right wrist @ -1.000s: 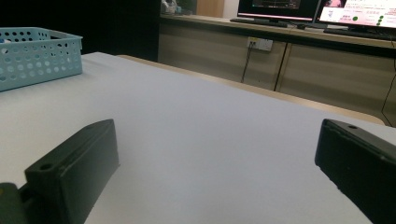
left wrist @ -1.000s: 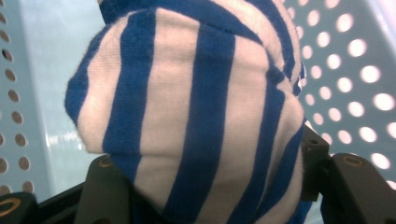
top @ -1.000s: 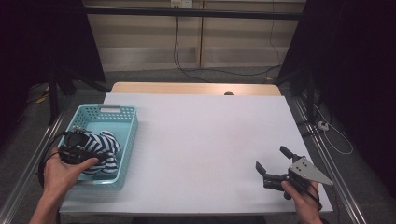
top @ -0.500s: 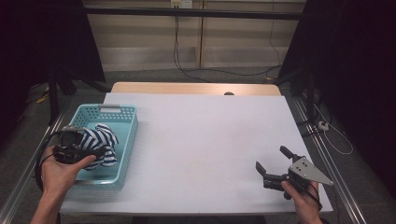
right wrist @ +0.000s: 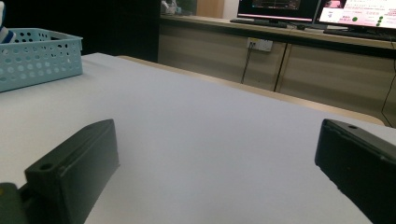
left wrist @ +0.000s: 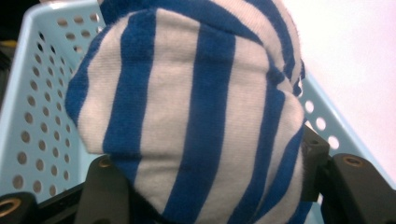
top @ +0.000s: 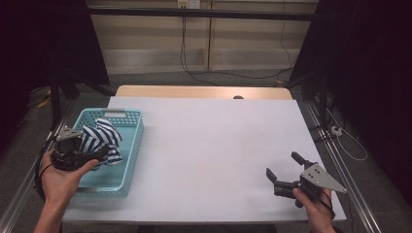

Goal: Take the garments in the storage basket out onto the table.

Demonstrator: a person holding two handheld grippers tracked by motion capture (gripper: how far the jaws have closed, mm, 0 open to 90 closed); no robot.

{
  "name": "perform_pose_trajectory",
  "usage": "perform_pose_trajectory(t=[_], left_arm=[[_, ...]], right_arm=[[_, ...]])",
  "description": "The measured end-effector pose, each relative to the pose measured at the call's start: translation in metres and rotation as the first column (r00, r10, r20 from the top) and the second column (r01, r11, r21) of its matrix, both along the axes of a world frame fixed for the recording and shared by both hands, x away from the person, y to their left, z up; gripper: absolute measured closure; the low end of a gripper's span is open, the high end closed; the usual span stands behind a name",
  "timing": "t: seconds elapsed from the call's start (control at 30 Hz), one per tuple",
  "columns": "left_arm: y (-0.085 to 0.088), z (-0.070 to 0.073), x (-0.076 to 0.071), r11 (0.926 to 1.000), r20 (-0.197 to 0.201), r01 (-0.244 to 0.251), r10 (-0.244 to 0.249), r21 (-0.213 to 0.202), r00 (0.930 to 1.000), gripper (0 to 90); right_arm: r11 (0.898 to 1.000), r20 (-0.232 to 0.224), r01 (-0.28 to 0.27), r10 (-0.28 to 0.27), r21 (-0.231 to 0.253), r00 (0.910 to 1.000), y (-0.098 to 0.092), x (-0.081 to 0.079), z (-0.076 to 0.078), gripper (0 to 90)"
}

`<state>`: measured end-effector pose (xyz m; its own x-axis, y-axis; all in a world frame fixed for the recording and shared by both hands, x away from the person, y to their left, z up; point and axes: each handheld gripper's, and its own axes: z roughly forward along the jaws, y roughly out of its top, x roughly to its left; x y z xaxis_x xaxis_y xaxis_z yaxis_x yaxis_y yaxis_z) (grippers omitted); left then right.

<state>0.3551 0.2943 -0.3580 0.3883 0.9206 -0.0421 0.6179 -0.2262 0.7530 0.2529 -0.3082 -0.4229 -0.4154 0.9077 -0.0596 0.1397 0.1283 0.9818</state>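
Striped blue-and-white cloth bulges between the left gripper's clamped jaws above the turquoise basket, apparently for lifting out, while the right gripper waits spread wide over the tabletop.

The left tongs have lifted the striped cloth higher — up above the basket floor.

High view looks down; right claw view skims low; both share the basket.
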Motion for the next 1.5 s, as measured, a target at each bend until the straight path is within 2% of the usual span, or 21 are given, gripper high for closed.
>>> perform_pose_trajectory(t=[0.2,0.33,0.4,0.43,0.47,0.6,0.63,0.73,0.8,0.83,0.97,1.03,1.07,1.13,1.17,1.23,1.3,1.33,1.4,1.47,1.5], left_arm=[[0.000,0.005,-0.007,0.9997,0.101,0.012,-0.010,-0.020,0.9948,40.8],[0.000,0.009,-0.012,0.9992,0.179,0.023,-0.017,-0.033,0.9838,40.8],[-0.001,0.010,-0.014,0.9983,0.204,0.022,-0.011,-0.054,0.9789,40.7],[0.000,0.011,-0.015,0.9990,0.215,0.022,-0.013,-0.040,0.9765,40.7],[-0.001,0.012,-0.016,0.9989,0.230,0.016,-0.006,-0.044,0.9732,40.7],[-0.002,0.016,-0.020,0.9976,0.278,0.007,0.012,-0.069,0.9605,40.7],[-0.003,0.017,-0.021,0.9961,0.286,0.008,0.017,-0.088,0.9580,40.6],[-0.008,0.023,-0.027,0.9957,0.324,0.013,0.018,-0.092,0.9460,40.4],[-0.013,0.026,-0.029,0.9926,0.354,0.007,0.036,-0.121,0.9346,40.1],[-0.013,0.028,-0.030,0.9919,0.361,0.015,0.032,-0.126,0.9321,39.9],[-0.016,0.032,-0.033,0.9909,0.412,0.026,0.032,-0.132,0.9105,39.6],[-0.017,0.033,-0.033,0.9882,0.426,0.033,0.035,-0.150,0.9042,39.5],[-0.017,0.034,-0.034,0.9878,0.441,0.035,0.036,-0.152,0.8969,39.4],[-0.018,0.035,-0.036,0.9874,0.458,0.040,0.035,-0.153,0.8885,39.4],[-0.018,0.036,-0.037,0.9866,0.461,0.047,0.031,-0.156,0.8870,39.4],[-0.019,0.039,-0.039,0.9876,0.480,0.039,0.039,-0.152,0.8765,39.4],[-0.019,0.043,-0.040,0.9851,0.476,0.053,0.032,-0.164,0.8787,39.4],[-0.020,0.044,-0.040,0.9821,0.484,0.061,0.034,-0.179,0.8741,39.4],[-0.023,0.046,-0.039,0.9830,0.479,0.073,0.016,-0.168,0.8779,39.4],[-0.027,0.046,-0.038,0.9814,0.489,0.095,-0.001,-0.167,0.8725,39.4],[-0.029,0.046,-0.038,0.9796,0.488,0.101,-0.003,-0.174,0.8727,39.4]], right_arm=[[1.000,-0.001,-0.002,0.002,0.000,1.0000,0.000,0.000,0.000,0.0],[1.000,0.002,-0.003,0.003,0.002,1.0000,0.001,0.000,0.000,0.0],[1.000,0.004,-0.004,0.004,0.001,1.0000,0.001,0.000,0.000,0.0],[1.000,0.004,0.000,0.000,0.000,1.0000,0.000,0.000,0.000,0.0],[1.000,0.004,-0.001,0.001,-0.001,1.0000,0.000,0.000,0.000,0.0],[1.000,0.002,-0.002,0.002,0.000,1.0000,0.000,0.000,0.000,0.0],[1.000,0.003,-0.002,0.002,-0.001,1.0000,0.000,0.000,0.000,0.0],[1.000,0.004,-0.004,0.004,0.000,1.0000,0.000,0.000,0.000,0.0],[1.000,0.003,-0.001,0.001,0.000,1.0000,0.000,0.000,0.000,0.0],[1.000,0.003,-0.005,0.005,0.001,1.0000,0.000,0.000,0.000,0.0],[1.000,0.007,-0.005,0.005,-0.001,1.0000,0.000,0.000,0.000,0.0],[1.000,0.007,-0.004,0.004,-0.001,1.0000,0.000,0.000,0.000,0.0],[1.000,0.006,-0.004,0.004,-0.001,1.0000,0.000,0.000,0.000,0.0],[1.000,0.005,-0.001,0.001,-0.002,1.0000,0.000,0.000,0.000,0.0],[1.000,0.004,-0.001,0.001,-0.001,1.0000,0.000,0.000,0.000,0.0],[1.000,0.004,-0.003,0.003,0.000,1.0000,0.000,0.000,0.000,0.0],[1.000,0.005,-0.001,0.001,-0.001,1.0000,0.000,0.000,0.000,0.0],[1.000,0.005,-0.001,0.001,-0.001,1.0000,0.000,0.000,0.000,0.0],[1.000,0.007,-0.002,0.002,-0.001,1.0000,0.000,0.000,0.000,0.0],[1.000,0.007,-0.002,0.002,-0.001,1.0000,0.000,0.000,0.000,0.0],[1.000,0.006,-0.001,0.001,-0.001,1.0000,0.000,0.000,0.000,0.0]])
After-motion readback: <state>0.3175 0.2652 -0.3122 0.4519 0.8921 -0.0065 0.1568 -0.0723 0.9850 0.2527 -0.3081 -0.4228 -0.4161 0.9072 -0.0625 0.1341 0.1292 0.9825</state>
